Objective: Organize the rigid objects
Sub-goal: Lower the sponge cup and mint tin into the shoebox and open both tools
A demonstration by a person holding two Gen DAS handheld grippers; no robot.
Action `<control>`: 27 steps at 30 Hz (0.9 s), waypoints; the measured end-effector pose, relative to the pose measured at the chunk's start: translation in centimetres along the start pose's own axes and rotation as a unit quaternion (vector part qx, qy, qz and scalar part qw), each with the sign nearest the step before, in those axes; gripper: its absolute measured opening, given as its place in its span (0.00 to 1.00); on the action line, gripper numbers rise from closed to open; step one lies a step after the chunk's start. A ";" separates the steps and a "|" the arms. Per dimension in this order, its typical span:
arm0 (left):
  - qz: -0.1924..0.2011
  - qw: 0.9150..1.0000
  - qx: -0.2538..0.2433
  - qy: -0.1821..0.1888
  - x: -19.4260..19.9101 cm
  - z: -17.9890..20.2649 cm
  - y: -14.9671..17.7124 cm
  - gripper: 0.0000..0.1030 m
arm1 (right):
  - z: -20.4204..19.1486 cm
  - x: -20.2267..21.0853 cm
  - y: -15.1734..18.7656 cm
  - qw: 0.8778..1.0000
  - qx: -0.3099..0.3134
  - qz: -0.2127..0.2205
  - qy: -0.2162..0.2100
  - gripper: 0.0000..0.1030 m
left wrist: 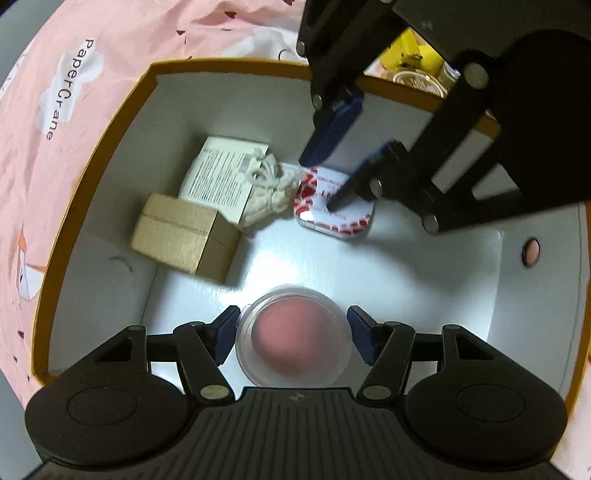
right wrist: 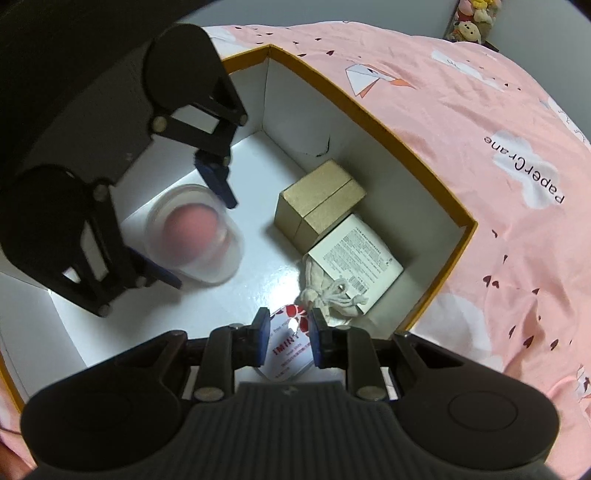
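Mid-placement inside orange-rimmed box: left gripper jaws astride clear jar, seemingly released; right gripper jaws nearly clenched, empty, above mint tin; withdrawal next.

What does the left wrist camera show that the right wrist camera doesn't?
Only the left wrist view shows the yellow item and glass jar beyond the storage box's far rim, and a round hole in one wall.

Only the right wrist view shows stuffed toys in the background.

Both show the storage box, the brown carton, the white printed box, the cloth pouch, the red-and-white tin, the clear container with the pink ball, the pink bedsheet, the left gripper and the right gripper.
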State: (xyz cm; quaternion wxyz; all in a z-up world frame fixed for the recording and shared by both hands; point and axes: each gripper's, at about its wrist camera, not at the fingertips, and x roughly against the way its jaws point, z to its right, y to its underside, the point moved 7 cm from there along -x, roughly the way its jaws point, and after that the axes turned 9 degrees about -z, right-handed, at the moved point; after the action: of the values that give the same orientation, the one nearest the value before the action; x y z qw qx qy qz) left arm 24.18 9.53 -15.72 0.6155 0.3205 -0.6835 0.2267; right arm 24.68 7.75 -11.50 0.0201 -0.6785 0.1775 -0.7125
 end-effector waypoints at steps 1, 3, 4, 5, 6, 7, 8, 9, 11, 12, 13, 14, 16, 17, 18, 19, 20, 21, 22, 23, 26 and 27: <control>0.004 1.000 -0.001 0.000 0.1 -0.2 -0.1 0.71 | 0.1 0.0 0.1 1.000 -0.004 0.000 -0.002 0.20; 0.013 1.000 -0.003 -0.002 0.0 0.0 -0.5 0.71 | 0.2 0.2 0.3 1.000 -0.006 0.004 -0.001 0.19; 0.017 1.000 -0.007 -0.004 0.0 0.1 -0.7 0.72 | 0.3 0.4 0.3 1.000 -0.007 0.006 -0.003 0.19; 0.019 1.000 -0.010 -0.008 0.0 0.2 -0.8 0.74 | 0.3 0.5 0.4 1.000 -0.009 0.008 -0.003 0.20; 0.020 1.000 -0.012 -0.011 0.0 0.2 -1.0 0.74 | 0.3 0.6 0.4 1.000 -0.009 0.010 -0.002 0.20; 0.022 1.000 -0.012 -0.010 -0.1 0.2 -1.1 0.74 | 0.3 0.7 0.4 1.000 -0.008 0.011 0.000 0.20; 0.024 1.000 -0.012 -0.008 -0.1 0.3 -1.1 0.74 | 0.3 0.7 0.4 1.000 -0.007 0.011 0.002 0.20; 0.029 1.000 -0.011 -0.004 0.1 0.3 -1.0 0.74 | 0.3 0.7 0.5 1.000 -0.006 0.012 0.002 0.20; 0.040 0.999 -0.011 -0.002 0.6 0.4 -0.8 0.76 | 0.3 0.7 0.5 1.000 -0.004 0.012 0.001 0.20; 0.049 0.999 -0.009 -0.005 1.0 0.4 -0.7 0.79 | 0.3 0.7 0.5 1.000 -0.002 0.013 0.001 0.20; 0.057 0.998 -0.008 -0.010 1.4 0.3 -0.6 0.81 | 0.3 0.7 0.6 1.000 -0.002 0.014 0.001 0.20; 0.066 0.998 -0.005 -0.014 1.8 0.3 -0.5 0.84 | 0.2 0.7 0.7 1.000 -0.001 0.014 0.000 0.20; 0.082 0.996 0.004 -0.014 2.8 0.1 0.0 0.84 | 0.1 0.8 0.7 1.000 0.001 0.014 -0.001 0.20; 0.084 0.996 0.007 -0.013 3.1 0.1 0.1 0.84 | 0.0 0.8 0.8 1.000 0.003 0.013 0.000 0.20; 0.086 0.996 0.013 -0.010 3.4 0.1 0.4 0.84 | -0.1 0.8 0.8 1.000 0.006 0.012 -0.001 0.22; 0.085 0.996 0.020 -0.005 3.5 0.1 0.6 0.84 | -0.2 0.8 0.8 1.000 0.009 0.009 -0.003 0.23; 0.080 0.996 0.032 0.001 3.5 0.2 0.9 0.82 | -0.4 0.7 0.9 1.000 0.014 0.005 -0.007 0.26; 0.077 0.996 0.042 0.006 3.4 0.3 1.0 0.75 | -0.7 0.6 0.9 1.000 0.022 0.000 -0.013 0.28; 0.078 0.996 0.047 0.009 3.3 0.4 1.2 0.72 | -1.1 0.4 1.0 0.999 0.031 -0.006 -0.017 0.28; 0.078 0.996 0.052 0.010 3.1 0.6 1.3 0.70 | -1.5 0.1 1.0 0.999 0.040 -0.012 -0.019 0.28; 0.077 0.995 0.069 0.011 2.0 0.8 1.2 0.65 | -2.6 -0.8 1.1 0.996 0.083 -0.038 0.008 0.31; 0.078 0.994 0.077 0.009 1.7 0.6 1.1 0.65 | -2.8 -1.1 1.1 0.993 0.102 -0.046 0.024 0.30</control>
State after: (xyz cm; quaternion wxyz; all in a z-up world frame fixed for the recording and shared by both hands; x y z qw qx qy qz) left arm 22.86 9.58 -14.02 0.5756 0.3104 -0.6811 0.3292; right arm 21.75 7.62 -12.89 0.0519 -0.6631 0.0728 -0.7431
